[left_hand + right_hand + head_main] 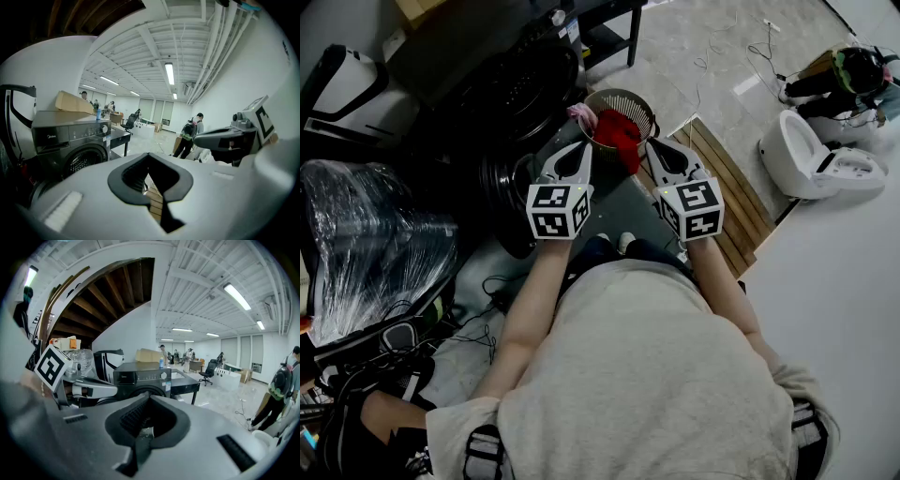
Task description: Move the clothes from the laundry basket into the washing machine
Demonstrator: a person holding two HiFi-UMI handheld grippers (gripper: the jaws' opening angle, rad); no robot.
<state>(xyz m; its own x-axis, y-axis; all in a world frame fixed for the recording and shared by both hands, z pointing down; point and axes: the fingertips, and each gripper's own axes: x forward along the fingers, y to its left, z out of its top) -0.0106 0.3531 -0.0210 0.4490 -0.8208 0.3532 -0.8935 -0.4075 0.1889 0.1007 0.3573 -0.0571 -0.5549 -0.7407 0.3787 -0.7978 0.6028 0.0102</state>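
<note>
In the head view a round wire laundry basket [639, 101] stands on the floor ahead, holding red clothes [619, 131] and a pink piece [580, 113]. The dark front-loading washing machine [520, 89] is to its left, and its drum [79, 161] also shows in the left gripper view. My left gripper [580, 150] is shut and empty, just near the basket's left side. My right gripper [656, 148] is shut and empty too, by the basket's right side. Both hover short of the basket, pointing slightly down. The basket is hidden behind the jaws in both gripper views.
A wooden slatted platform [724, 183] lies to the right of the basket, with a white machine [814, 159] beyond it. A plastic-wrapped bundle [366, 244] and cables [478, 342] crowd the left. A black table [609, 14] stands behind. A person with a backpack [191, 129] stands far off.
</note>
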